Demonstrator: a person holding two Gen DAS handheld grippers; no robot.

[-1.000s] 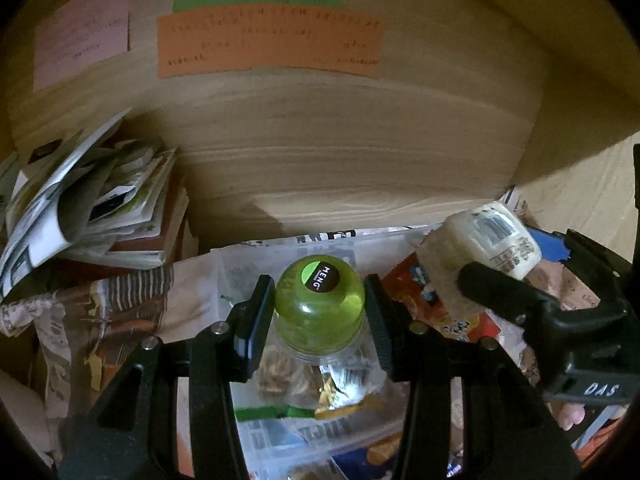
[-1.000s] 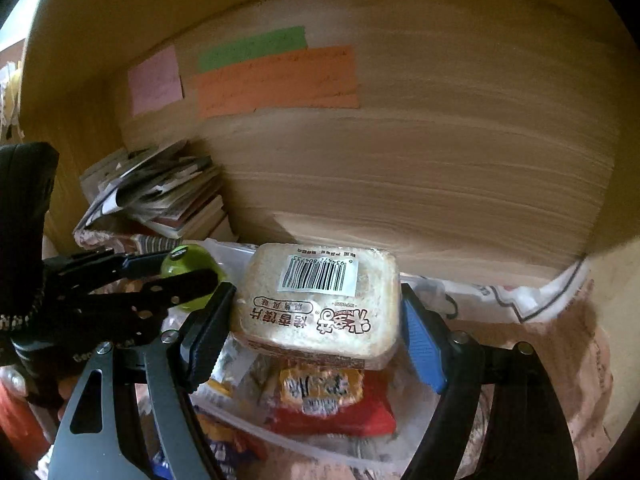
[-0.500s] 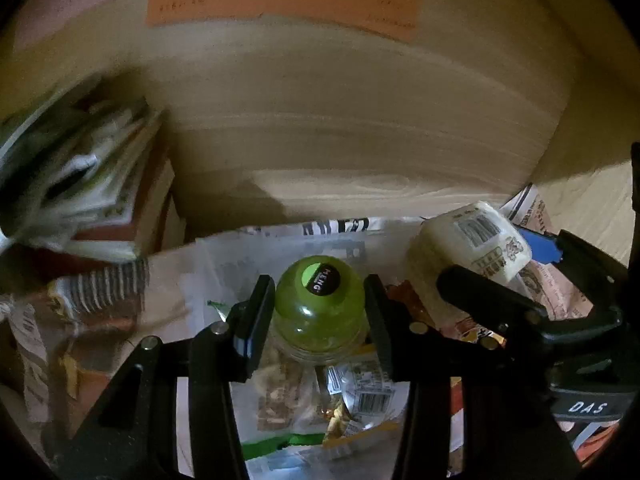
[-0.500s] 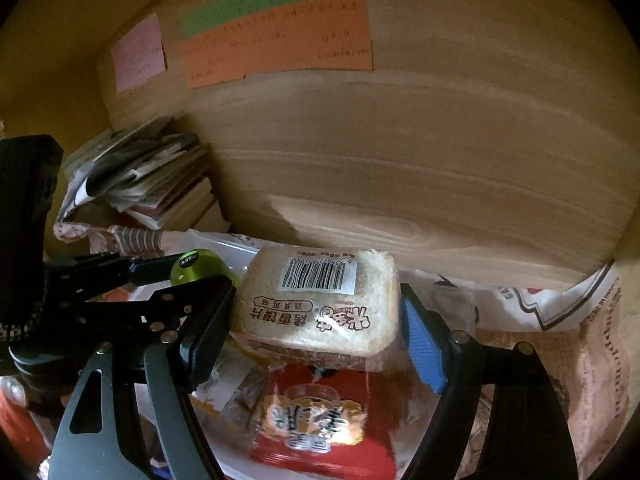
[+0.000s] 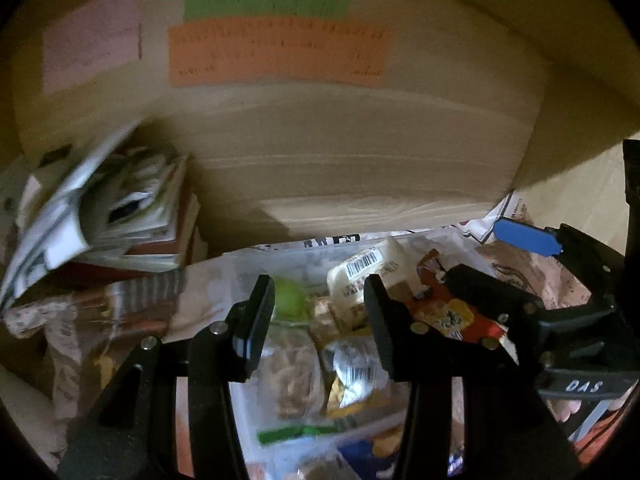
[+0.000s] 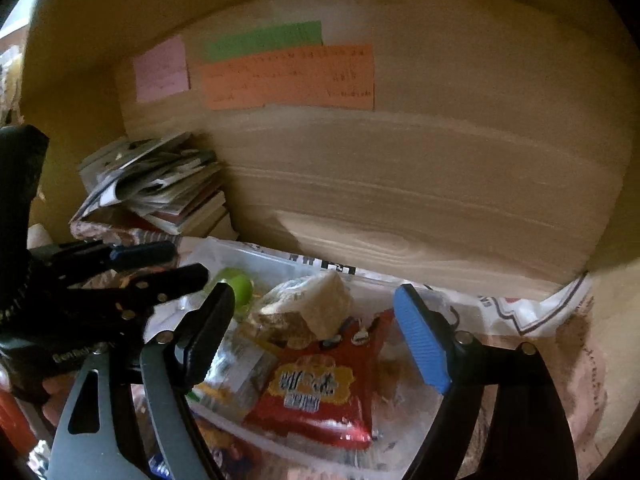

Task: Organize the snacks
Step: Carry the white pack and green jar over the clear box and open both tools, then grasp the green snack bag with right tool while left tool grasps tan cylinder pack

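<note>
Above the clear snack bin (image 6: 280, 258), right gripper (image 6: 316, 332) opening, seemingly empty; left gripper (image 5: 320, 312) narrow, empty.

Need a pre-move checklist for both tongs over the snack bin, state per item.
1. Left tongs empty: ok. Nothing sits between the pads; the green-capped jar lies in the clear bin beyond them.
2. Right tongs clear of the bread pack: ok. Jaws are opening and the pack lies in the bin, pads not pressing it.
3. Bread pack settled: cannot tell. It leans tilted on the red snack bag.
4. Tongs apart from each other: ok, but close.
5. Path back out of the shelf: cannot tell, it is behind both cameras.
6. Paper stack untouched: ok.
</note>
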